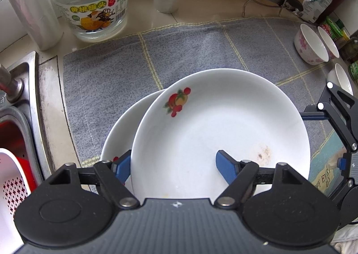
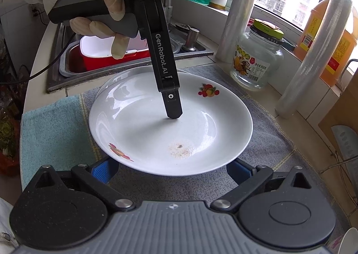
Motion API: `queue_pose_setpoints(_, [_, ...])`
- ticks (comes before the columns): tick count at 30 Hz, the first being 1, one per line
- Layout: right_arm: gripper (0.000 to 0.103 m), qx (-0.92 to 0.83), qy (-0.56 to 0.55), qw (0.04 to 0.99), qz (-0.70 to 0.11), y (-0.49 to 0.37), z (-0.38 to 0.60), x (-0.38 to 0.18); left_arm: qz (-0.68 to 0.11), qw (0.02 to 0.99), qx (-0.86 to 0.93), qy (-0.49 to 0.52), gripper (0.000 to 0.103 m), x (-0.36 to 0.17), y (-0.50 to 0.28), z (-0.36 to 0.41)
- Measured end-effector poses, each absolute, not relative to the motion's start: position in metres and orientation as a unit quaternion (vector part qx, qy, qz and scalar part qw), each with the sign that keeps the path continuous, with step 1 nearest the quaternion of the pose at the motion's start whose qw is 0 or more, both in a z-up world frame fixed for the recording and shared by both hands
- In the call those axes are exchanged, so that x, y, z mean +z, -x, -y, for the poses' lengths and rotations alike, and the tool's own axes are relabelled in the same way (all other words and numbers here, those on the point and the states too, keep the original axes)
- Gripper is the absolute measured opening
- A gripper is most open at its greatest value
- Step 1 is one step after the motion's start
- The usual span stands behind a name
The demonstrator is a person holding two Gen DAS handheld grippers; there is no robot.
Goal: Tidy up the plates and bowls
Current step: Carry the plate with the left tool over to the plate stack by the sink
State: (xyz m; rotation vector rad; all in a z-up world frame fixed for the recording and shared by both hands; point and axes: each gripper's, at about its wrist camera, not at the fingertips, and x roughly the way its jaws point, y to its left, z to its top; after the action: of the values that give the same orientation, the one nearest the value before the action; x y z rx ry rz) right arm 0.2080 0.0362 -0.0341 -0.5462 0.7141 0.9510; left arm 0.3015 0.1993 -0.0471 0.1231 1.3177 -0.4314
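Your bench [image 1: 179, 7] is a pale kitchen counter under a window, covered by a grey checked cloth [image 1: 179, 48], with a steel sink [image 1: 20, 101] at the left edge of the left wrist view and a glass jar [image 1: 89, 3] at its upper left. At the centre of both views sits the top plate [image 1: 223, 131], a white one with fruit decals and a brownish smear, lying off-centre on a lower plate [image 1: 120, 133] that peeks out to its left. Your left gripper [image 1: 173, 169] is spread, one blue finger outside the near rim and the other inside the dish; the pads look apart from the rim, so it grasps nothing that I can see. Your right gripper [image 2: 172, 170] is likewise released, its fingers low at the bottom of the right wrist view and partly hidden under the plate's edge. Three small bowls [image 1: 311, 45] wait at the right edge of the left wrist view. You seem to be in the stacking step, settling the top plate onto the one beneath. Next, I judge, it needs nudging left until the rims nest evenly, then the bowls gathered together.
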Motion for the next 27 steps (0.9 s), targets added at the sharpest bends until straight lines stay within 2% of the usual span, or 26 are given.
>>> queue_pose_setpoints(4, [0.103, 0.449, 0.249, 0.792, -0.330, -0.2071, -0.0381, -0.0329, -0.609, 0.767, -0.195, -0.061, 0.084, -0.0503, -0.3015, -0.1987])
queue_pose_setpoints(23, [0.103, 0.446, 0.251, 0.792, -0.333, -0.2065, -0.0405, -0.0330, -0.595, 0.780, -0.186, -0.062, 0.084, -0.0424, -0.2940, -0.2054])
queue_pose_setpoints(27, [0.103, 0.446, 0.250, 0.792, -0.334, -0.2067, -0.0404, -0.0323, -0.593, 0.780, -0.188, -0.069, 0.088, -0.0438, -0.2929, -0.2024])
